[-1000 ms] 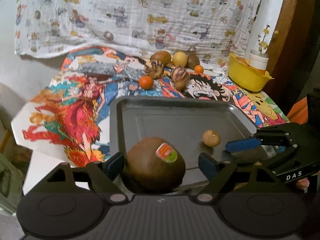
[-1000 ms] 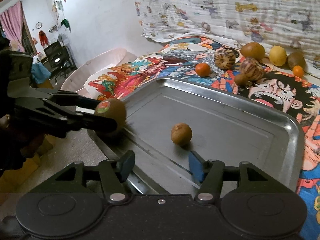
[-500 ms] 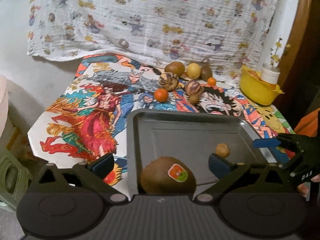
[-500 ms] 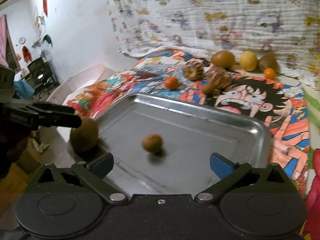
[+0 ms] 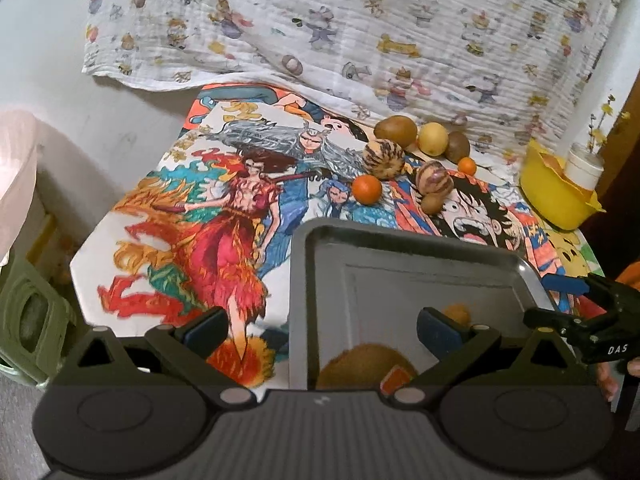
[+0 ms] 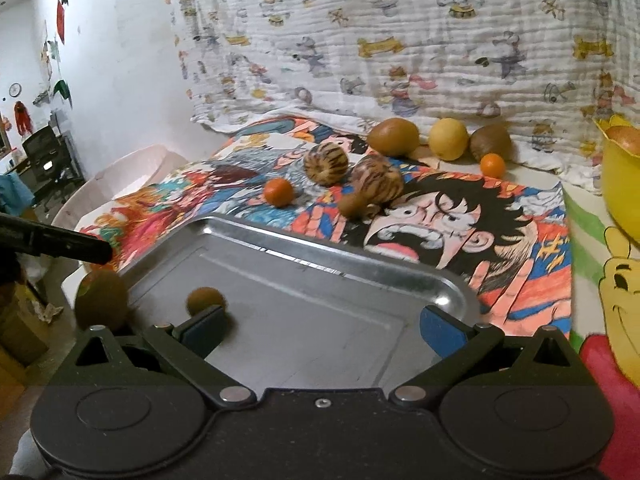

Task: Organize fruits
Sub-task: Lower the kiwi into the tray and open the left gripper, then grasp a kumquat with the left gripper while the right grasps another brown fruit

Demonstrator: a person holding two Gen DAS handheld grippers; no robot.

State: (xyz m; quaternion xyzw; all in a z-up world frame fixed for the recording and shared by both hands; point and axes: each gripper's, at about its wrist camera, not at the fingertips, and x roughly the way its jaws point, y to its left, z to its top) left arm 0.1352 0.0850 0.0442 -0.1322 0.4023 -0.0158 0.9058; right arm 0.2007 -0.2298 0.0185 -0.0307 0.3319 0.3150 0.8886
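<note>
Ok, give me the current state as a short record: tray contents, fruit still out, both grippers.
tray: metal, on the cartoon cloth
in tray: large kiwi with sticker at the near left corner; small brown fruit
still on cloth: eight fruits near the back, including two small oranges and a yellow one
left gripper: open, empty
right gripper: open, empty

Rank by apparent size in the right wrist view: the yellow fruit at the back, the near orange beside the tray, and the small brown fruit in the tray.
1. Yellow fruit, though farthest away.
2 and 3. Near orange and small brown fruit look alike; the brown one sits nearer the camera, so they cannot be ranked.
</note>
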